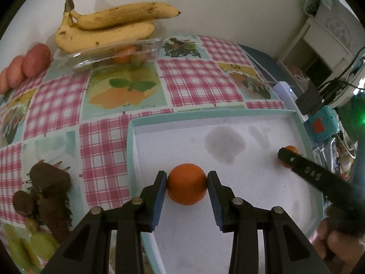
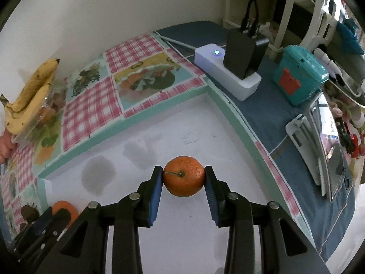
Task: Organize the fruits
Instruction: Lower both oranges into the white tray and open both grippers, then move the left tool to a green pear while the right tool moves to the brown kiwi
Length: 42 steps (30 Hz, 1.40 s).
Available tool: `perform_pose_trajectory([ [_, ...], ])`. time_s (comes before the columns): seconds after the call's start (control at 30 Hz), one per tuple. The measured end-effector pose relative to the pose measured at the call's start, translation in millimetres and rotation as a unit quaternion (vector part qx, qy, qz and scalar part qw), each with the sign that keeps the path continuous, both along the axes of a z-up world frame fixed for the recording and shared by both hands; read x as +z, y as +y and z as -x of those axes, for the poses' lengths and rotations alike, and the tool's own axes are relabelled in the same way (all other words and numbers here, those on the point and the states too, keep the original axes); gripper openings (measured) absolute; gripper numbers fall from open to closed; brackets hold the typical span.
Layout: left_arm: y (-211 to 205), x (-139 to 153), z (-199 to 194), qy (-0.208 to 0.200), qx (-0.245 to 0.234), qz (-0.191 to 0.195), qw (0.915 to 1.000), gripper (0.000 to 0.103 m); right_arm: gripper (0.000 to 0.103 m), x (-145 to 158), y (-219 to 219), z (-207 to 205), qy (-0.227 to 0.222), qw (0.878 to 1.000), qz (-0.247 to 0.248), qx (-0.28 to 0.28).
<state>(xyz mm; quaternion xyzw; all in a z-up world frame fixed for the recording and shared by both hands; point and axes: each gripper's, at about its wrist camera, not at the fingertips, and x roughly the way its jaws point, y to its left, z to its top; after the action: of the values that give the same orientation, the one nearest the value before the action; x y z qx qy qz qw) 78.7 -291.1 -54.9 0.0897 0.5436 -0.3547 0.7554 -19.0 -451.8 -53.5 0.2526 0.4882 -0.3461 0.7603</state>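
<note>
1. Tool states: the left tool (image 1: 187, 187) pinches an orange (image 1: 187, 183) between its blue pads (image 1: 159, 201). The right tool (image 2: 183, 178) pinches a second orange (image 2: 183, 175), stem facing the camera. Both sets of pads touch fruit on each side.
2. Location: both oranges sit low over the white floor of the tray (image 1: 251, 205), a shallow box with a teal rim. The left orange is near the tray's left wall; the right one is nearer the far right corner. Whether either fruit rests on the floor cannot be told.
3. Other fruit: bananas (image 1: 107, 27) lie on a clear pack (image 1: 109, 54) at the far edge of the counter (image 1: 182, 77), against the wall. Reddish fruit (image 1: 36, 60) lies to their left.
4. Step in hand, judged: place both oranges in the tray.
5. Procedure: lower each fruit until it bears on the floor before spreading the pads. A round fruit released above the floor probably rolls.
6. Keep the two oranges apart, so neither tool strikes the other when it opens.
7. Spread the pads slowly and evenly, then withdraw straight up along the fingers to avoid nudging the fruit.
8. Leave room in the tray for the bananas and reddish fruit.
</note>
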Motion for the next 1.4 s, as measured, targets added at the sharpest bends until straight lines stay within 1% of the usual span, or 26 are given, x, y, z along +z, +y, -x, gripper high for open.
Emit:
perform_pose_trajectory([
  [0.1, 1, -5, -2, 0.02, 0.003, 0.006, 0.9998, 0.041, 0.038, -9, 0, -3, 0.01, 1.0, 0.002, 0.005],
  [0.13, 0, -9, -2, 0.02, 0.006, -0.006, 0.9998, 0.04, 0.038, -8, 0, -4, 0.01, 1.0, 0.003, 0.005],
  [0.23, 0, -10, 0, 0.005, 0.001, -0.005, 1.0, 0.041, 0.038, -8, 1, -5, 0.013, 1.0, 0.009, 0.01],
  [0.33, 1, -9, 0, 0.009, -0.001, -0.002, 1.0, 0.04, 0.038, -9, 1, -5, 0.016, 1.0, 0.009, 0.009],
  [0.43, 1, -4, 5, -0.001, -0.005, -0.007, 1.0, 0.045, 0.038, -9, -1, -4, 0.014, 1.0, 0.006, 0.008],
  [0.47, 1, 0, 8, -0.004, -0.008, -0.006, 0.9999, 0.052, 0.038, -9, -1, -4, 0.013, 1.0, 0.005, 0.009],
  [0.5, 2, 4, 10, -0.007, -0.012, -0.003, 0.9999, 0.063, 0.04, -8, 0, -4, 0.012, 1.0, 0.005, 0.01],
  [0.57, 5, 14, 16, -0.02, -0.014, 0.001, 0.9997, 0.069, 0.054, -3, 1, -3, 0.006, 1.0, 0.011, 0.009],
  [0.6, 7, 19, 19, -0.026, -0.014, 0.0, 0.9996, 0.071, 0.063, 0, 3, -1, 0.004, 1.0, 0.017, 0.006],
  [0.63, 11, 24, 21, -0.033, -0.012, -0.005, 0.9994, 0.072, 0.065, 5, 5, 0, 0.002, 1.0, 0.025, 0.003],
  [0.7, 21, 33, 24, -0.045, -0.003, -0.012, 0.9989, 0.081, 0.065, 12, 8, 3, -0.005, 1.0, 0.031, 0.004],
  [0.73, 30, 39, 25, -0.055, 0.006, -0.016, 0.9984, 0.084, 0.065, 16, 10, 4, -0.008, 0.999, 0.03, 0.007],
  [0.8, 47, 47, 25, -0.075, 0.024, -0.019, 0.9967, 0.095, 0.068, 20, 16, 7, -0.011, 0.999, 0.03, 0.011],
  [0.87, 68, 55, 23, -0.099, 0.05, -0.028, 0.9934, 0.103, 0.072, 24, 23, 11, -0.014, 0.999, 0.03, 0.014],
  [0.93, 94, 61, 21, -0.128, 0.08, -0.041, 0.9876, 0.103, 0.085, 28, 31, 15, -0.024, 0.999, 0.029, 0.017],
  [0.97, 103, 63, 21, -0.137, 0.091, -0.046, 0.9852, 0.103, 0.087, 31, 37, 17, -0.03, 0.999, 0.03, 0.021],
  [1.0, 118, 64, 18, -0.148, 0.106, -0.056, 0.9816, 0.103, 0.088, 33, 40, 17, -0.033, 0.999, 0.032, 0.025],
  [1.1, 152, 64, 14, -0.163, 0.138, -0.067, 0.9746, 0.103, 0.089, 44, 58, 20, -0.046, 0.997, 0.049, 0.042],
  [1.23, 200, 70, 10, -0.175, 0.171, -0.063, 0.9677, 0.103, 0.09, 55, 87, 19, -0.063, 0.993, 0.074, 0.074],
  [1.3, 219, 75, 10, -0.194, 0.189, -0.065, 0.9603, 0.103, 0.09, 56, 104, 17, -0.075, 0.99, 0.073, 0.095],
  [1.33, 229, 78, 11, -0.208, 0.2, -0.068, 0.9551, 0.103, 0.09, 57, 111, 16, -0.082, 0.989, 0.069, 0.103],
  [1.4, 244, 81, 10, -0.223, 0.218, -0.077, 0.9471, 0.103, 0.09, 55, 127, 14, -0.1, 0.986, 0.053, 0.124],
])
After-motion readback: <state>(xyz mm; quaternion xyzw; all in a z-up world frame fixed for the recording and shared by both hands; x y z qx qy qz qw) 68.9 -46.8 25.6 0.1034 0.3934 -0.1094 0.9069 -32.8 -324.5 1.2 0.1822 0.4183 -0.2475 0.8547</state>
